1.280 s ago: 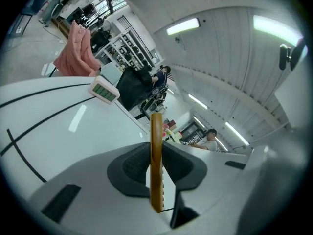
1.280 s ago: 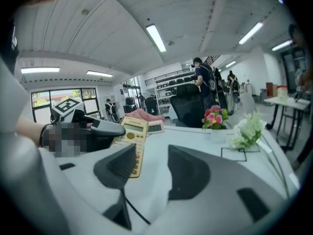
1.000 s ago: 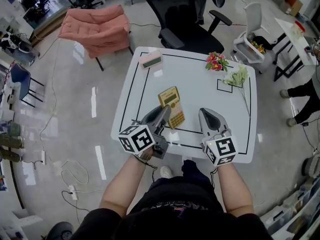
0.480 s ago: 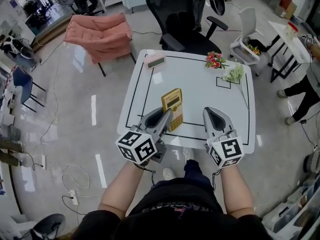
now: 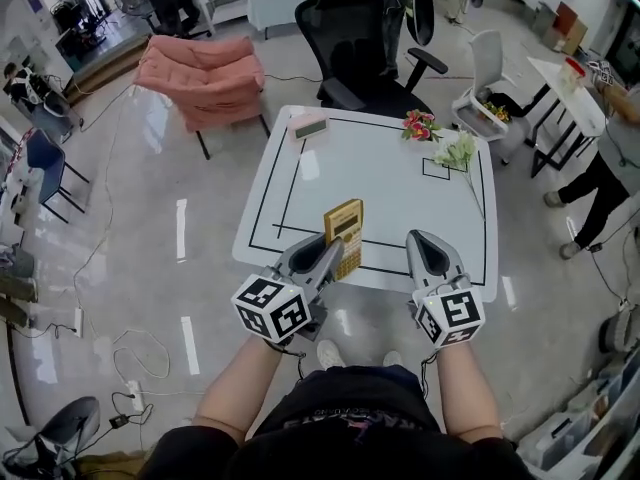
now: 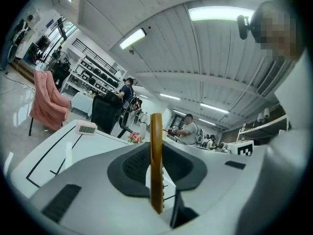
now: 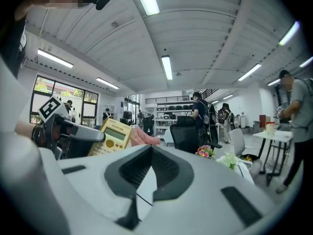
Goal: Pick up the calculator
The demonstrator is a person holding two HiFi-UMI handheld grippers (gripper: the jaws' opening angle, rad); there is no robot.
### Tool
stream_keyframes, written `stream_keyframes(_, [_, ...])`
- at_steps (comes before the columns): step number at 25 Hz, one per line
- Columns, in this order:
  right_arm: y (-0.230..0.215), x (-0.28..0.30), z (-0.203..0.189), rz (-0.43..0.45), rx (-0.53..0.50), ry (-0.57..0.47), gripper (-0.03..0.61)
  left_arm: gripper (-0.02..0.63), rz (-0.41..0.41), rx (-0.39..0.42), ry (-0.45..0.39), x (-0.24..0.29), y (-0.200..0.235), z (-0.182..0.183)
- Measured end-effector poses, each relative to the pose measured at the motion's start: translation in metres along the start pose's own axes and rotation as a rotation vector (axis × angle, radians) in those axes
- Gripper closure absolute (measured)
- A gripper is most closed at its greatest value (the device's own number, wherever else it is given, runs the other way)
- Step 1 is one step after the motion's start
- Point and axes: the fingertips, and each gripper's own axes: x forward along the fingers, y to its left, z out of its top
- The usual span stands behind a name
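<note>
The yellow calculator (image 5: pixel 343 230) is off the white table (image 5: pixel 400 193), held upright above its near edge. My left gripper (image 5: pixel 333 250) is shut on the calculator's lower end. In the left gripper view the calculator (image 6: pixel 156 165) shows edge-on, pinched between the two dark pads. Off to the right, my right gripper (image 5: pixel 423 242) is shut with nothing in it, level with the left one. In the right gripper view my right gripper (image 7: pixel 150 153) has its jaws together, and the calculator (image 7: pixel 111 136) shows at the left with its screen and keys facing me.
A small pink clock (image 5: pixel 307 124) lies at the table's far left corner. Pink flowers (image 5: pixel 419 125) and white flowers (image 5: pixel 456 152) lie at the far right. A black office chair (image 5: pixel 365 38) stands behind the table and a pink folding chair (image 5: pixel 205 68) to its left. A person (image 5: pixel 612 153) stands at the right.
Both grippers have drawn back toward me and risen. The calculator has come up off the table in the left gripper, which has rolled, and now hangs over the near edge.
</note>
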Motion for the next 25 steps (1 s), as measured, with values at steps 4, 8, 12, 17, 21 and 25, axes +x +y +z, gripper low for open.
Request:
stream_keyframes(4, [-0.007, -0.018, 0.001, 0.021, -0.007, -0.003, 0.577, 0.540, 0.027, 0.018, -0.012, -0.005, -0.018, -0.006])
stream_keyframes(8, [-0.023, -0.037, -0.005, 0.050, 0.000, -0.008, 0.577, 0.540, 0.063, 0.011, -0.029, -0.003, -0.039, -0.020])
stream_keyframes(12, [-0.037, -0.065, -0.011, 0.087, 0.015, -0.010, 0.577, 0.540, 0.098, -0.002, -0.036, 0.001, -0.069, -0.038])
stream_keyframes(17, [-0.050, -0.105, -0.018, 0.135, 0.020, -0.013, 0.577, 0.540, 0.138, -0.008, -0.042, 0.002, -0.112, -0.063])
stream_keyframes(21, [-0.060, -0.138, -0.023, 0.162, 0.028, -0.023, 0.577, 0.540, 0.164, -0.006, -0.054, -0.001, -0.146, -0.082])
stream_keyframes(25, [-0.061, -0.167, -0.028, 0.198, 0.040, -0.028, 0.577, 0.540, 0.197, 0.004, -0.068, -0.012, -0.176, -0.098])
